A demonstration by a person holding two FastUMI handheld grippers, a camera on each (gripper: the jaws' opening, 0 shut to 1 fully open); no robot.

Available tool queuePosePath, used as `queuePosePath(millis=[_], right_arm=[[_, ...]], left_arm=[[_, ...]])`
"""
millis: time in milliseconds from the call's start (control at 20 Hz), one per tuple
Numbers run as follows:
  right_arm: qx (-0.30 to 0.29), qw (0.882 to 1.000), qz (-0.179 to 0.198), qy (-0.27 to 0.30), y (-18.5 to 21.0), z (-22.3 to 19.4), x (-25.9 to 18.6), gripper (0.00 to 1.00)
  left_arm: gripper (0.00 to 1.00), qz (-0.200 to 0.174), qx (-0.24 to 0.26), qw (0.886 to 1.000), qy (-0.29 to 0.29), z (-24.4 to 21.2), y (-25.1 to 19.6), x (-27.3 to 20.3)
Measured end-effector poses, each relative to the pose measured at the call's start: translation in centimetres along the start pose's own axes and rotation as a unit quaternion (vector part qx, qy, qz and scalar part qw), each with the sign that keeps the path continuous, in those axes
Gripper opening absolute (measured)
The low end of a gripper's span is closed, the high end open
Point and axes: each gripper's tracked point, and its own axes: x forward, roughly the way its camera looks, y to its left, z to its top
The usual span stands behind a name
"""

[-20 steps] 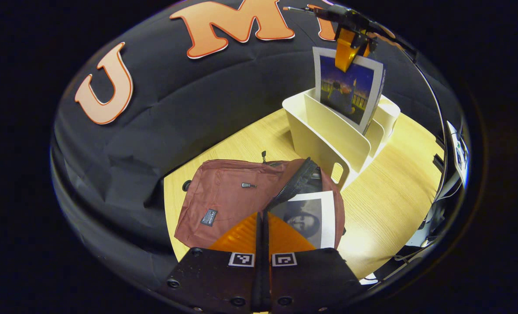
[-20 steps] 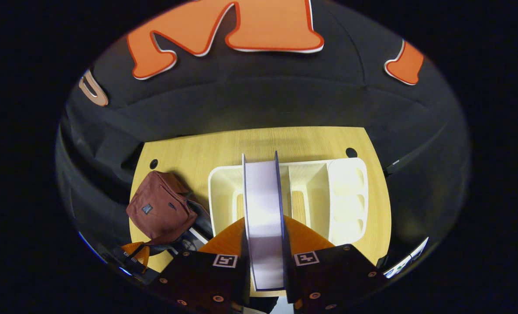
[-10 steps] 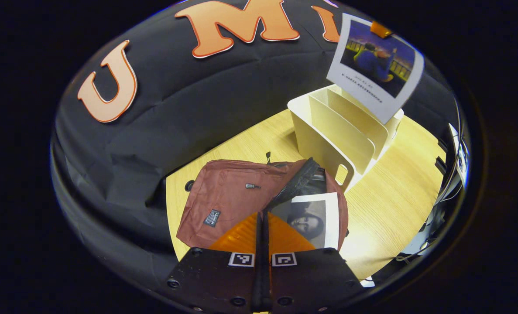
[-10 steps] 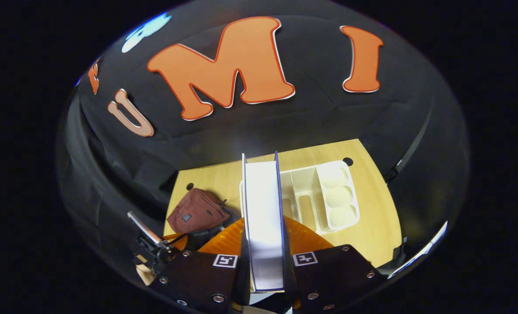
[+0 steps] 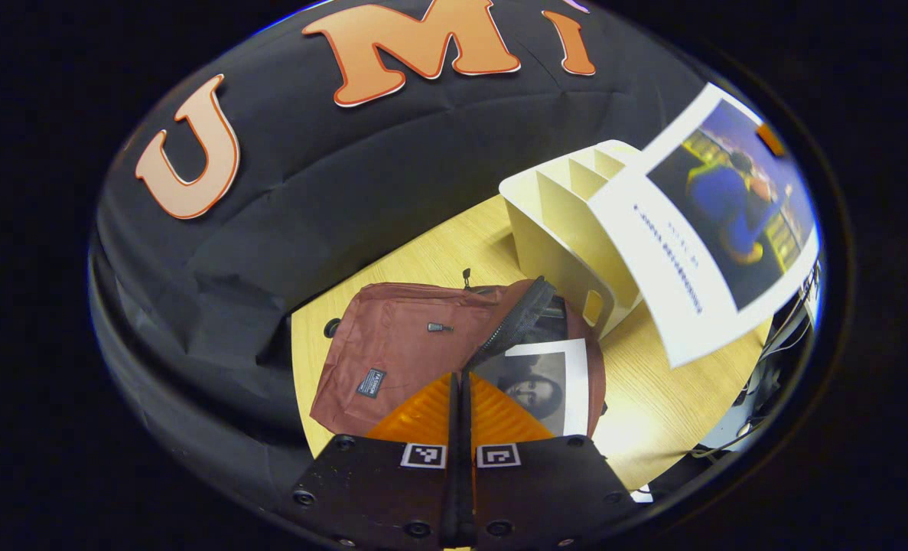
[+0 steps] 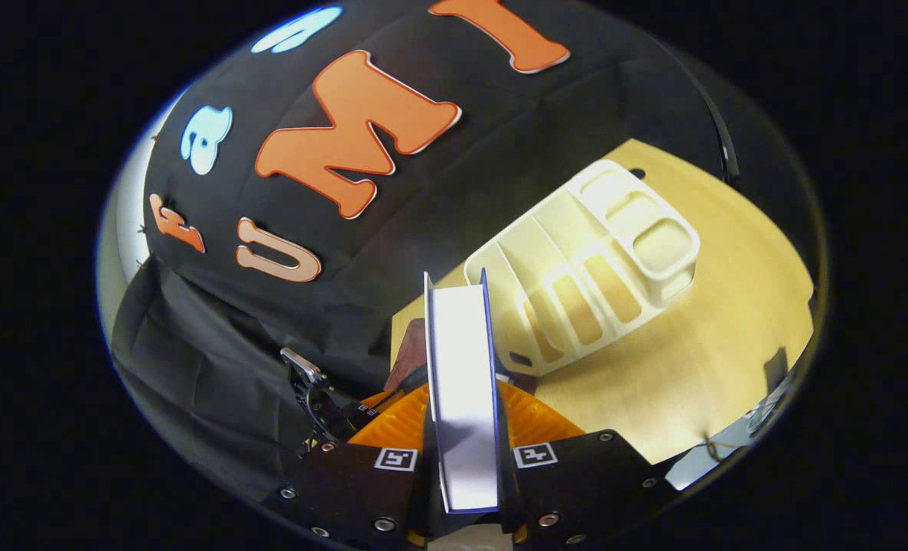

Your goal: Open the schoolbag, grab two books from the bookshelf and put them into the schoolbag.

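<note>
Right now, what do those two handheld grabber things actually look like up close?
Each is a black, bolted housing carrying two small square black-and-white coded markers, with ribbed wedge-shaped fingers running forward from it. That goes for the left gripper in the left gripper view and the right gripper in the right gripper view. No sleeve or hand can be made out.

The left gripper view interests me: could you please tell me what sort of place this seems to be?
Probably a staged recording booth: black cloth wall behind a small wooden table with a cream desk bookshelf and an open maroon schoolbag.
</note>
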Motion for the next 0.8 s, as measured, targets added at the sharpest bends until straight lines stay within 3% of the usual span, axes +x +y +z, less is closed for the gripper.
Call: queuePosePath(millis=[200,450,800], right_arm=[[0.083,0.996,0.045,-0.004,-1.6,-3.7,3.0,0.31],[0.138,0.99,0.039,-0.003,-3.6,-7.9,9.4,0.31],[0.19,0.98,0.058,0.004,-2.6,-11.2,17.0,0.31]], left_arm=[[0.0,0.002,-0.001,1.0,0.0,0.3,-0.1,-0.3],[0.0,0.003,0.0,1.0,-0.002,0.5,-0.5,-1.0],[0.01,0.006,0.008,1.0,-0.013,1.8,-1.1,-2.1]])
